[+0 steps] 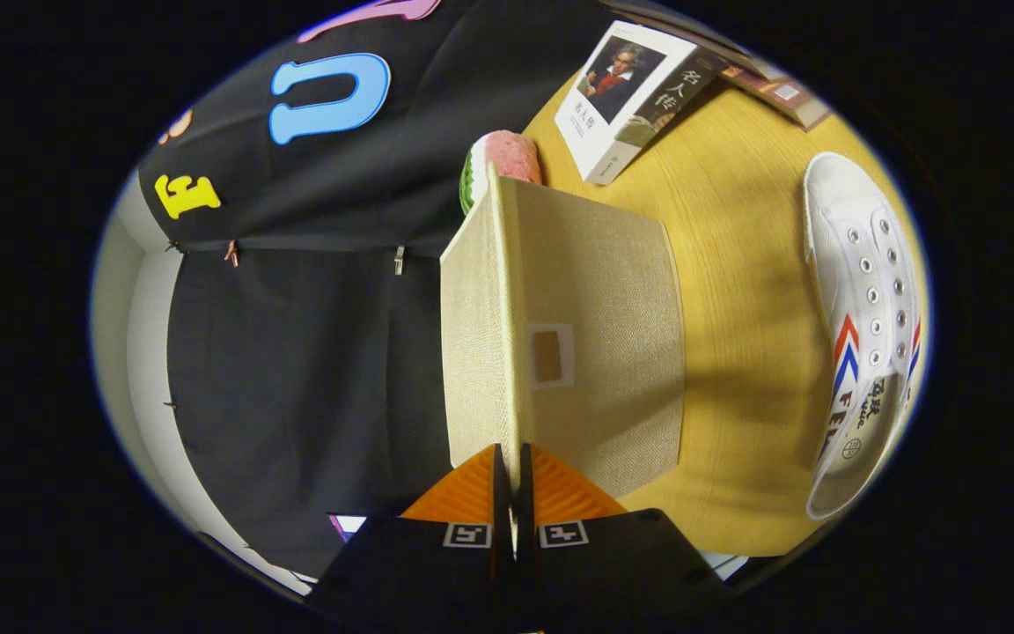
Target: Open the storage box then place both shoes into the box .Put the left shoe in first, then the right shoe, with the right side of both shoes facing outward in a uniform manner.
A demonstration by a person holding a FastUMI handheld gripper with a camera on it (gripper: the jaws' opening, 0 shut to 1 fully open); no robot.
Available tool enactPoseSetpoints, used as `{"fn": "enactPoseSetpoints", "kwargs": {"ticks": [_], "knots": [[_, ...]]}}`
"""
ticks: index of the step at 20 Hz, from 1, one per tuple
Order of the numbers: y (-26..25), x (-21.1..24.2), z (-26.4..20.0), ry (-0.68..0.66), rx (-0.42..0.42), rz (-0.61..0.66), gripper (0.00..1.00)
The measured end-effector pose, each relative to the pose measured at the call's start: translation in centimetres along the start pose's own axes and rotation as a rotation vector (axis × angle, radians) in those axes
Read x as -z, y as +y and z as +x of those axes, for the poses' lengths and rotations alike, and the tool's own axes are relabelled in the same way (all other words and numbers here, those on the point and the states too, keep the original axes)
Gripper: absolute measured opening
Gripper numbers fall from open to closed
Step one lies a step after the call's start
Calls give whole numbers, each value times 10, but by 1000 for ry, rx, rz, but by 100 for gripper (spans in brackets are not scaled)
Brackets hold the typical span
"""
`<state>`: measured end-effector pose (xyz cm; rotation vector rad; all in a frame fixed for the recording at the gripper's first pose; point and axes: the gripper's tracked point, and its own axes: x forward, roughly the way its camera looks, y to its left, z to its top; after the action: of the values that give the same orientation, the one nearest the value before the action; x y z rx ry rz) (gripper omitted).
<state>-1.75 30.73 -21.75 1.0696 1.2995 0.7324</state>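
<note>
The beige fabric storage box (599, 352) stands on the wooden table (736, 264), just ahead of my fingers; its front face carries a small label window. My gripper (512, 480) is shut on the thin front edge of the box's lid (476, 343), which runs straight away from the fingertips. The view is rolled sideways, so the table appears to the right of the box. One white canvas shoe (863, 326) with red and blue stripes lies on the table beyond the box's front face, laces showing.
A white book (626, 101) lies on the table past the box, with more books (780, 88) behind it. A pink and green watermelon-like object (503, 158) sits behind the box. The black cloth wall (313, 352) hangs beyond the table.
</note>
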Motion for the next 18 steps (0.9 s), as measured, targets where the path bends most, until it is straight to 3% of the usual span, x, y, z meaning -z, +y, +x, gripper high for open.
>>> {"fn": "enactPoseSetpoints", "kwargs": {"ticks": [9,18], "knots": [[105,-9,-4,-10,-49,-148,5],[200,17,51,-21,-82,-276,5]]}}
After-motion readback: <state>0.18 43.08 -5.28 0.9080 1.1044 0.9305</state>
